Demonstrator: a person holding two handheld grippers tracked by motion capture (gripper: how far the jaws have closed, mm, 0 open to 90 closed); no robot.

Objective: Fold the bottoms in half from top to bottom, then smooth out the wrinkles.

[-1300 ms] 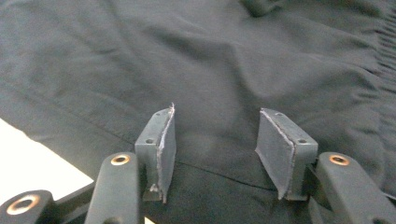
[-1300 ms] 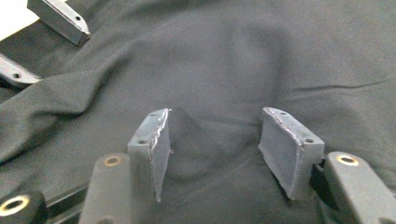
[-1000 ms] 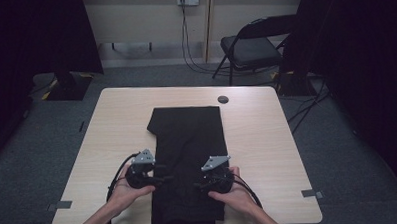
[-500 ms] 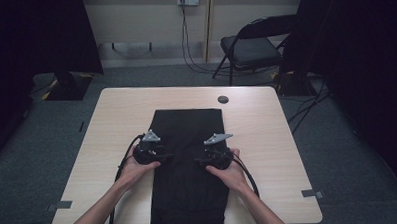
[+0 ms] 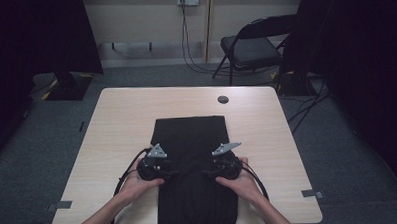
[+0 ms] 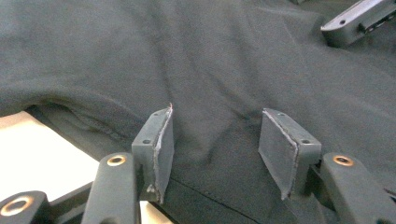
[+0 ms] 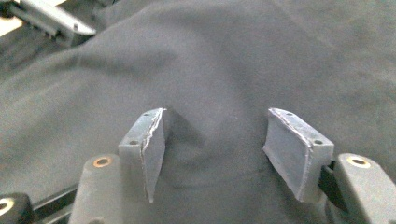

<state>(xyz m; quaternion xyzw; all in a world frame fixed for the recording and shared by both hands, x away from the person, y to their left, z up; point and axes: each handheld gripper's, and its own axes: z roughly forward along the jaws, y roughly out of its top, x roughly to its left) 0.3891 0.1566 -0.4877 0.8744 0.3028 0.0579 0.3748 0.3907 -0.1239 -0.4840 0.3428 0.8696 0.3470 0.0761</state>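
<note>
A black cloth (image 5: 190, 137), folded into a long rectangle, lies down the middle of the light wooden table (image 5: 122, 124), its near end reaching the table's front edge. My left gripper (image 5: 173, 172) rests on the cloth's left side and my right gripper (image 5: 204, 172) on its right side, tips pointing toward each other. In the left gripper view the left gripper (image 6: 215, 140) is open, its pads apart over the cloth (image 6: 210, 60) near a hem. In the right gripper view the right gripper (image 7: 215, 144) is open too, with a low bulge of cloth (image 7: 233, 56) between the pads.
A round black cable hole (image 5: 223, 99) sits near the table's far edge. A folding chair (image 5: 254, 47) and floor cables stand beyond the table. Tape marks (image 5: 63, 205) are on the floor by the near corners. Dark curtains hang at both sides.
Both grippers went out toward the middle of the cloth, then came back toward the person. The cloth's far edge now lies a little nearer.
</note>
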